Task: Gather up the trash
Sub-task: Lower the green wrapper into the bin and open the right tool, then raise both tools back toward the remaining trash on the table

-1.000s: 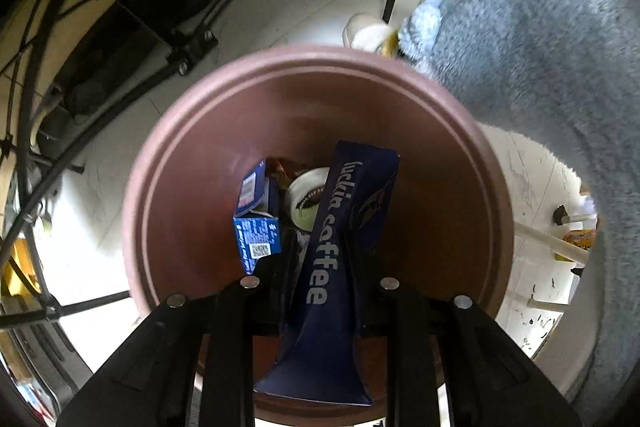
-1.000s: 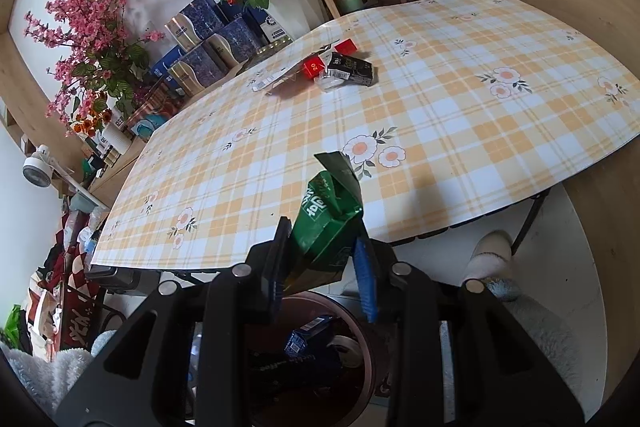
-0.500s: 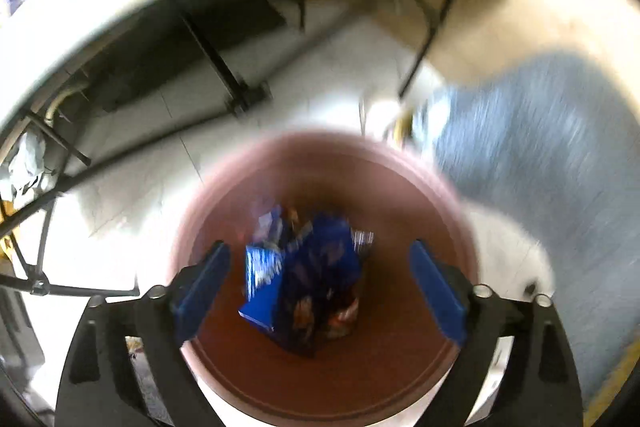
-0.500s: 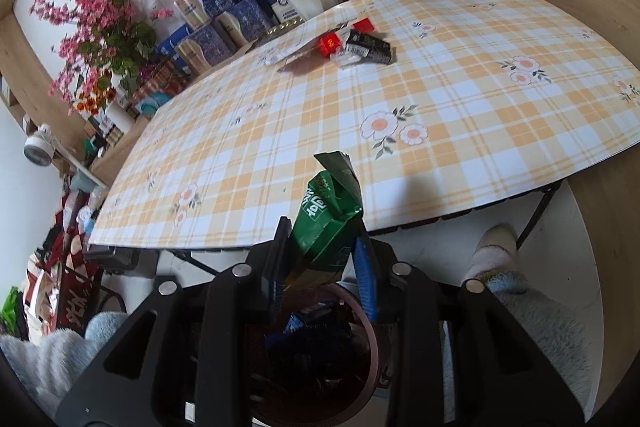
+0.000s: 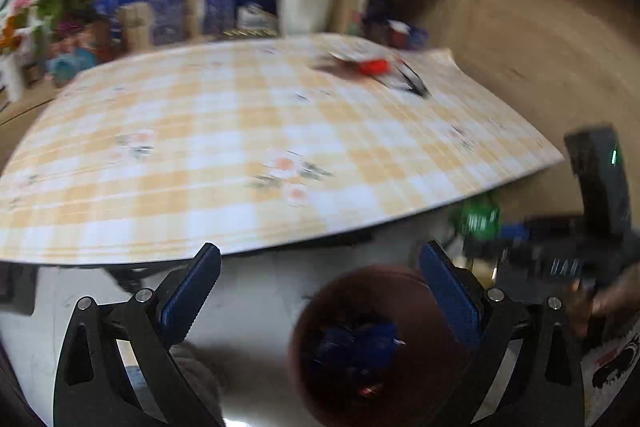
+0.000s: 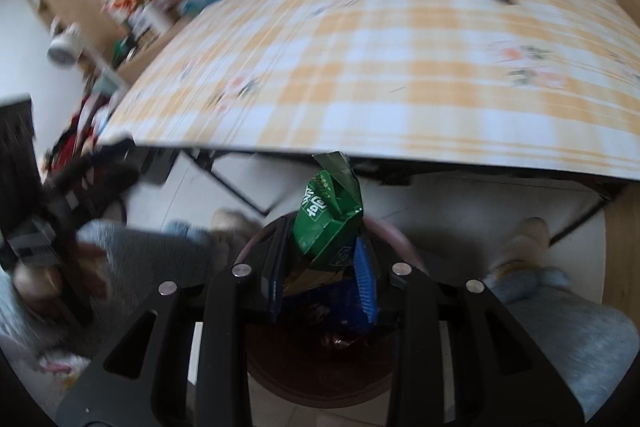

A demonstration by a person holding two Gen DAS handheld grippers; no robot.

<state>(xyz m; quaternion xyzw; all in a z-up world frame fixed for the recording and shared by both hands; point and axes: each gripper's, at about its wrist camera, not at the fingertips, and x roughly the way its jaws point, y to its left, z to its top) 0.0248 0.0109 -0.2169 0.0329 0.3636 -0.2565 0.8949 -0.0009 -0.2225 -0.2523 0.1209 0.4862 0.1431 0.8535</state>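
Above the brown bin (image 6: 320,379), a green wrapper (image 6: 328,223) is pinched by the right gripper (image 6: 322,283); the left gripper (image 5: 320,291) has just been opened, fingers spread, nothing between; more trash (image 5: 372,67) is left on the checked surface (image 5: 240,147).

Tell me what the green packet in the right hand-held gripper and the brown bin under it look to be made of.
Green packet: thin glossy plastic or foil film, judging by sharp creases, a crumpled torn top and printed lettering. Brown bin: probably moulded plastic with a smooth, dull finish and an even rolled rim; blur leaves glazed ceramic possible.
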